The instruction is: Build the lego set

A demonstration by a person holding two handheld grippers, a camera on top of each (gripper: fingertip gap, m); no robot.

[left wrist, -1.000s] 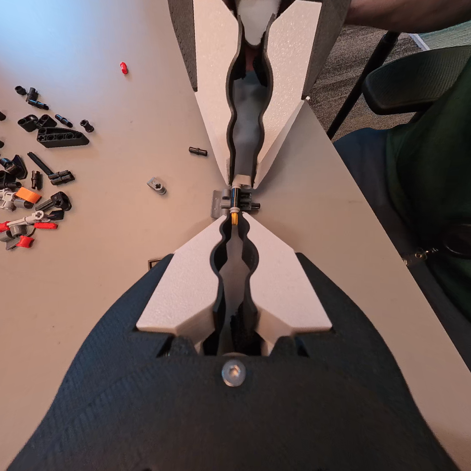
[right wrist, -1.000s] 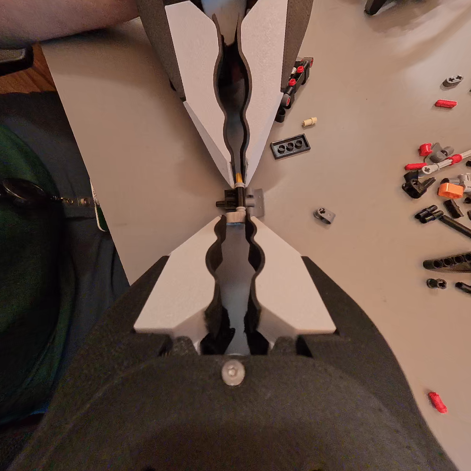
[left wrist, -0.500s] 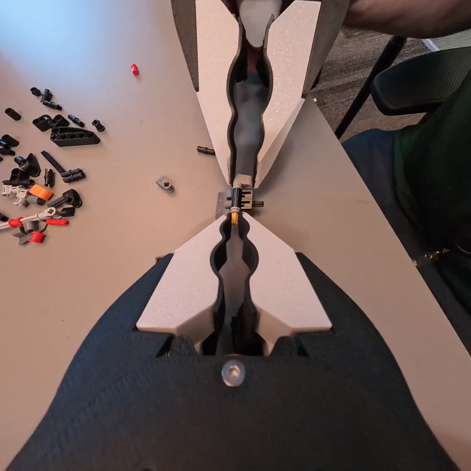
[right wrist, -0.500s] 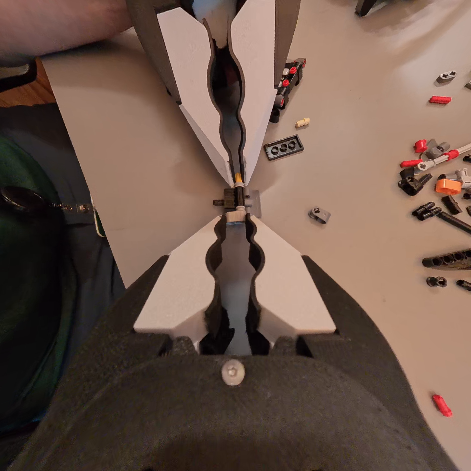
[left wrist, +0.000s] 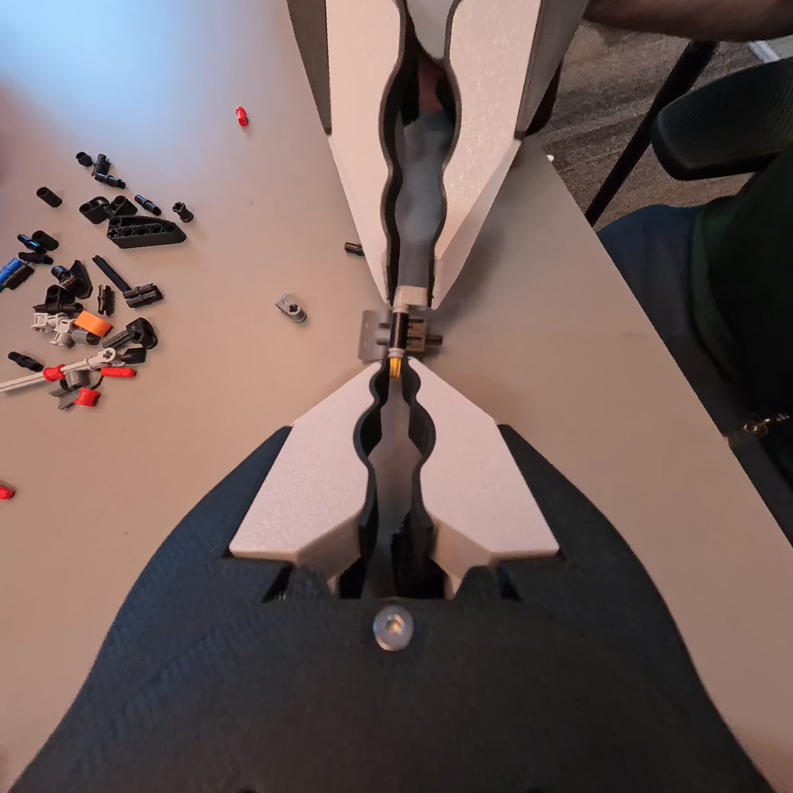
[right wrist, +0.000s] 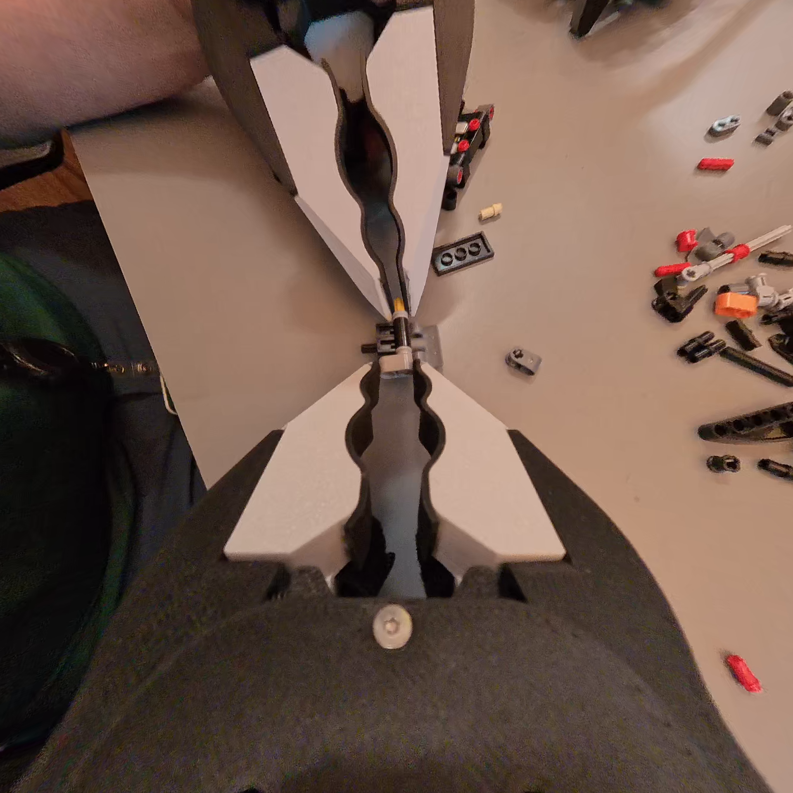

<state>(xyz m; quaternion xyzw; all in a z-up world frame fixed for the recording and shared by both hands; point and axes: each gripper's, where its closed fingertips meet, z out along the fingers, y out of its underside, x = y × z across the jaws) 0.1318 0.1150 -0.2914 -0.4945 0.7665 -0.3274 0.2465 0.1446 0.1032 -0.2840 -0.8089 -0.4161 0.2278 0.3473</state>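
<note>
- Left wrist view: left gripper (left wrist: 395, 368) pinches the yellow end of the small black-and-grey lego assembly (left wrist: 401, 334); jaws pressed together on it.
- Right wrist view: right gripper (right wrist: 397, 364) pinches the light grey end block of the same assembly (right wrist: 397, 337), tip to tip with the left gripper (right wrist: 399, 310).
- Assembly is held over the beige surface (left wrist: 236, 429), near its edge.
- Small grey connector piece (left wrist: 292, 307) lies on the surface just left of the assembly in the left wrist view.
- Loose pile of black, red and orange lego parts (left wrist: 86, 292) lies well apart from the assembly, beyond the connector.
- Black flat three-hole plate (right wrist: 462, 252) lies near the assembly.
</note>
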